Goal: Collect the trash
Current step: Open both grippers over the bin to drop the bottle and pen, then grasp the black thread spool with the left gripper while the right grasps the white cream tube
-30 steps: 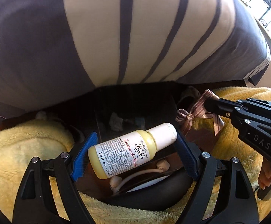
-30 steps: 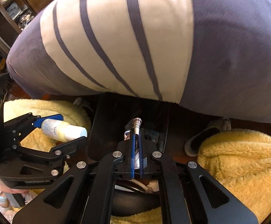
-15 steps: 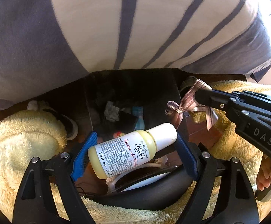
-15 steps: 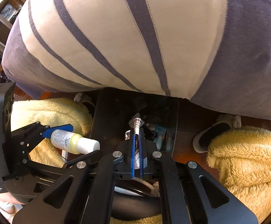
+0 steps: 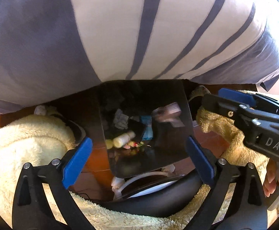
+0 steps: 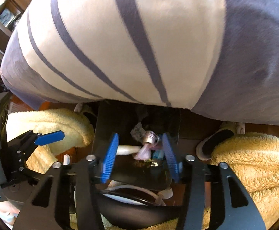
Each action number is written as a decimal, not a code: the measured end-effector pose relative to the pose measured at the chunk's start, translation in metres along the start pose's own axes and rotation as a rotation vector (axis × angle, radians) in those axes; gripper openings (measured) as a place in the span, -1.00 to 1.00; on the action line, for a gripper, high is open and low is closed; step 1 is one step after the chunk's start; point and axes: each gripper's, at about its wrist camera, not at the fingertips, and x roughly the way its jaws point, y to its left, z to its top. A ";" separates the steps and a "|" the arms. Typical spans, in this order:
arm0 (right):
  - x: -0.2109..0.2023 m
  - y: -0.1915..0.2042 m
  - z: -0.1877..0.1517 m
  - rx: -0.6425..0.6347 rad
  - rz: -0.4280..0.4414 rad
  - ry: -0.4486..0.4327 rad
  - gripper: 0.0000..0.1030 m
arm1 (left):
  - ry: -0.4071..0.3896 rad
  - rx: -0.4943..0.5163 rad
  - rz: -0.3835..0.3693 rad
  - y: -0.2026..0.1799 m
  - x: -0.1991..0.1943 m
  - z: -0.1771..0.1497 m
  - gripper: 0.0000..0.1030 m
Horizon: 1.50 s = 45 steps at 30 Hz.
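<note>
The dark bin (image 5: 185, 126) sits open below both my grippers, between the yellow fleece (image 5: 24, 141) on either side. Inside it the small yellow bottle (image 5: 123, 139) lies on its side, cap toward the bin's far right, beside a pink ribbon (image 5: 167, 113). My left gripper (image 5: 139, 163) and right gripper (image 6: 140, 157) both hover spread and empty above the bin's near rim.

Cream shirt (image 5: 120, 28) with grey stripes; yellow fleece (image 6: 254, 163).
</note>
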 end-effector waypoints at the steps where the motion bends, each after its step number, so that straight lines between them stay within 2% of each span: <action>1: -0.004 -0.001 0.001 0.003 -0.005 -0.010 0.17 | -0.007 0.004 0.003 -0.001 -0.003 0.000 0.83; 2: -0.006 -0.001 0.001 0.004 -0.010 -0.018 0.39 | -0.016 0.008 0.005 -0.002 -0.007 0.000 0.84; 4: -0.015 -0.002 0.001 0.007 -0.028 -0.047 0.66 | -0.035 0.012 0.012 -0.002 -0.015 0.000 0.84; 7: -0.029 -0.004 0.002 0.001 -0.066 -0.087 0.88 | -0.080 0.017 0.023 -0.004 -0.034 0.004 0.84; 14: -0.067 -0.013 0.007 0.033 -0.069 -0.171 0.88 | -0.200 0.040 0.035 -0.007 -0.084 0.012 0.84; 20: -0.111 -0.006 0.020 0.000 -0.083 -0.281 0.89 | -0.323 0.055 0.059 -0.006 -0.134 0.027 0.84; 29: -0.163 0.008 0.068 -0.067 -0.089 -0.434 0.93 | -0.459 0.055 0.100 0.006 -0.180 0.072 0.84; 36: -0.158 0.011 0.117 -0.076 -0.125 -0.448 0.93 | -0.483 0.045 0.136 0.022 -0.187 0.118 0.85; 45: -0.121 -0.004 0.193 -0.047 -0.159 -0.402 0.93 | -0.453 0.021 0.165 0.046 -0.164 0.181 0.84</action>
